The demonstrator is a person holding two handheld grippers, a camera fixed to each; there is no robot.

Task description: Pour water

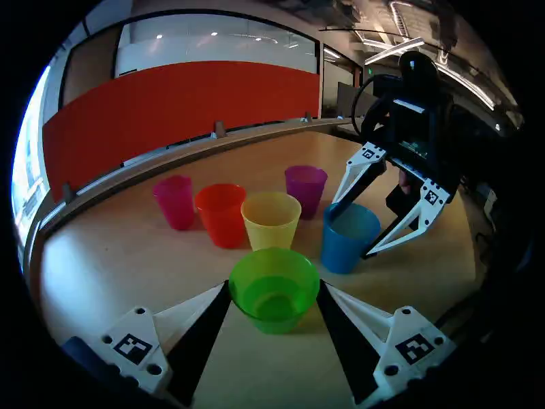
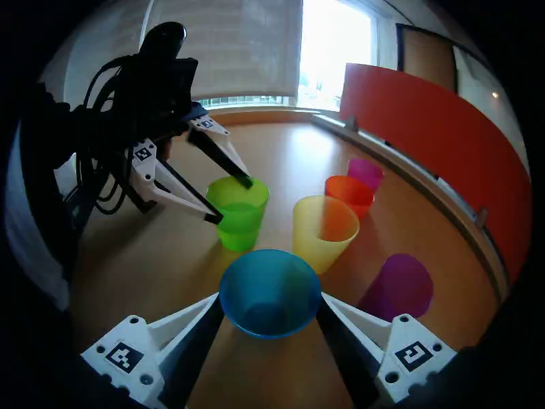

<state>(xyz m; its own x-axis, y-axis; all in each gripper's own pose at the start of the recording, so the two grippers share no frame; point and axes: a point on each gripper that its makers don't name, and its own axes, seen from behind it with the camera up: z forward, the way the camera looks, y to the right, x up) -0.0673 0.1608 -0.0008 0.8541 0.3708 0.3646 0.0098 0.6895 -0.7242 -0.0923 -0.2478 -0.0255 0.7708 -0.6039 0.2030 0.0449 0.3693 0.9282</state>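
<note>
Looking along the left tool (image 1: 274,285), its two fingers pinched the green cup (image 1: 274,303) from both sides, with the cup standing upright on the wooden surface (image 1: 116,273). The right tool (image 2: 270,298) had the same kind of grip on the blue cup (image 2: 270,313), one finger touching each side. Those two cups sat just beside each other. Behind the green one stood the yellow cup (image 1: 271,221), then the orange cup (image 1: 221,215), pink cup (image 1: 174,202) and purple cup (image 1: 305,189), all upright too.
</note>
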